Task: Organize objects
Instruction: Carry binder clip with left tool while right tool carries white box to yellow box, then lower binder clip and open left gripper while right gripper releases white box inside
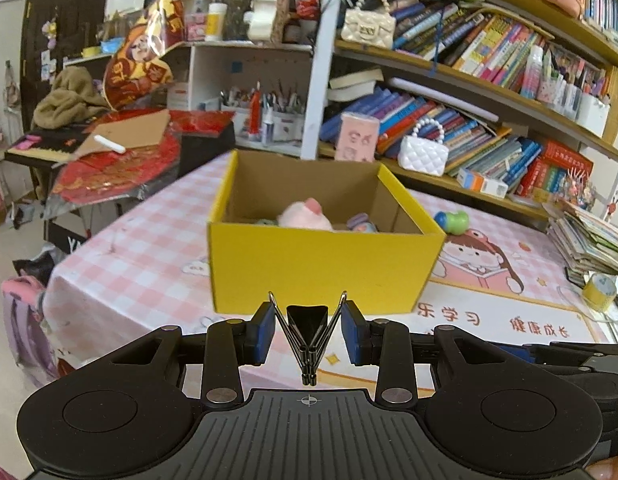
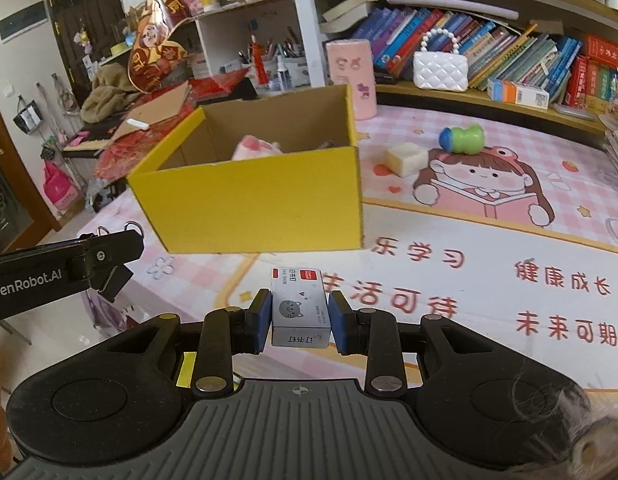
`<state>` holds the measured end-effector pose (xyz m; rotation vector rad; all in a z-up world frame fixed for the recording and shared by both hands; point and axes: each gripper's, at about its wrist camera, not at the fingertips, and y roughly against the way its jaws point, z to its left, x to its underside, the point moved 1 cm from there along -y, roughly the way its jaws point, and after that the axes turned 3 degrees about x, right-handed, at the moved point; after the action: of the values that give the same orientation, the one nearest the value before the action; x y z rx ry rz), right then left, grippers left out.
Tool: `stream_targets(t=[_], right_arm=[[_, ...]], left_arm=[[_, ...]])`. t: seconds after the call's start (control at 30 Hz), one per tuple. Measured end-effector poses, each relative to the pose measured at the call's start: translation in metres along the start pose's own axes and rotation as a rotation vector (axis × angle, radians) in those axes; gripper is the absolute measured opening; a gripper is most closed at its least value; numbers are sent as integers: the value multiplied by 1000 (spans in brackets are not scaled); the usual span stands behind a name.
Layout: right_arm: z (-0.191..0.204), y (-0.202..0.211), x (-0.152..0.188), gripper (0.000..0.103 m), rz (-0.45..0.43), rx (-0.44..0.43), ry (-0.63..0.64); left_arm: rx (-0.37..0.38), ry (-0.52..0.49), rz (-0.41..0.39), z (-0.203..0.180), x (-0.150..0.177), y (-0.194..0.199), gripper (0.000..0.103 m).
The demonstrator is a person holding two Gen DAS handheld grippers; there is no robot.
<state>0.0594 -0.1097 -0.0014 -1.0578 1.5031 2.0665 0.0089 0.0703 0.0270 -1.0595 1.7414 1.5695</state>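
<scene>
Here, left gripper (image 1: pixel 307 330) gripping binder clip (image 1: pixel 307 336), right gripper (image 2: pixel 300 316) gripping staple box (image 2: pixel 300 307)

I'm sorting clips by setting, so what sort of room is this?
Most likely a child's study or bedroom at home: crowded bookshelves along the wall, a pink cartoon tablecloth showing a girl reading, and small pearl-handled toy purses on the shelf.

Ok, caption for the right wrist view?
Right gripper holds a staple box before the yellow box.

left gripper (image 1: pixel 308 330): black, blue pads | right gripper (image 2: pixel 297 318): black, blue pads, silver rivets
</scene>
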Motion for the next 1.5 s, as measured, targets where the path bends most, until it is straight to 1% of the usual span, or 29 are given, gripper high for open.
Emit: stream_targets(t=[0.17,0.4,0.63,0.73,0.8,0.97,1.17,1.3,1.5], right_arm=[[15,3,-13,28,-49,-1,-2],[22,1,-45,28,-123,13,21],[17,-13,-81,28,-184,20,45],[16,-26,-96,28,-197,15,66],[15,-36,-106,28,-201,15,78],[13,-70,-129,28,-190,10,116],[10,-115,-145,28,-156,9,193],[10,-142,-149,28,-120,6,245],[15,-175,-147,28,-36,-13,322]], left_arm=[[-3,-1,-42,13,-13,7,34],[7,6,-107,23,-38,1,34],[2,23,-140,23,-58,-22,34],[-3,31,-144,22,-67,-33,34],[-13,16,-138,21,-74,-46,34],[-50,-5,-112,19,-86,-82,34],[-73,-27,-67,13,-94,-121,34],[-94,-59,-36,10,-95,-142,34],[-121,-64,24,16,-94,-165,34]])
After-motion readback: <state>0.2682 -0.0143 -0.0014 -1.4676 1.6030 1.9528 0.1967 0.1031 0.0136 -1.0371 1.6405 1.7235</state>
